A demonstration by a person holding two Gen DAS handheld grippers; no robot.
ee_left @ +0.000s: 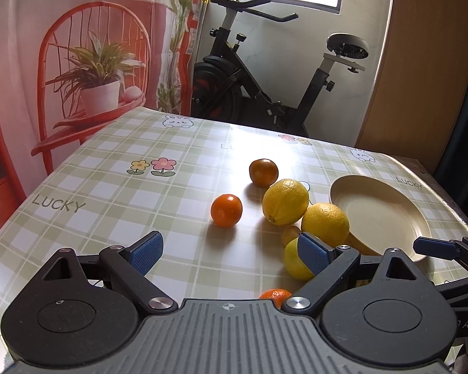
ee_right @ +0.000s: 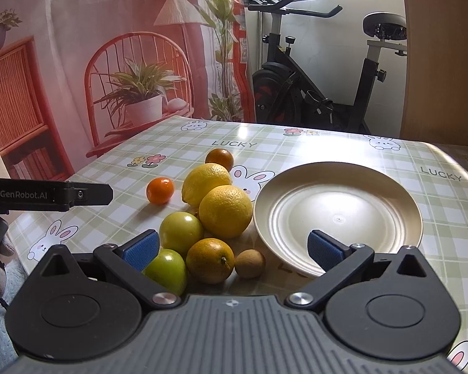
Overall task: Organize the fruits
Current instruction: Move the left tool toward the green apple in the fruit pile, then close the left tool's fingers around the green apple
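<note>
Several fruits lie loose on the checked tablecloth (ee_right: 343, 143) left of an empty cream plate (ee_right: 338, 215). In the right wrist view I see a lemon (ee_right: 206, 182), a yellow orange (ee_right: 226, 212), two green apples (ee_right: 181, 229), an orange (ee_right: 209, 260), a small brown fruit (ee_right: 250, 263), a tangerine (ee_right: 160, 190) and a darker one (ee_right: 220, 159). My right gripper (ee_right: 234, 251) is open and empty above the near fruits. My left gripper (ee_left: 231, 257) is open and empty, with the tangerine (ee_left: 226, 210) and lemon (ee_left: 285, 202) ahead of it and the plate (ee_left: 379, 212) to its right.
The table's far edge (ee_left: 265, 127) runs before an exercise bike (ee_left: 265, 78) and a printed backdrop (ee_left: 78, 46). A wooden panel (ee_left: 421, 62) stands at the back right. The right gripper's finger (ee_left: 436, 247) shows at the right in the left view.
</note>
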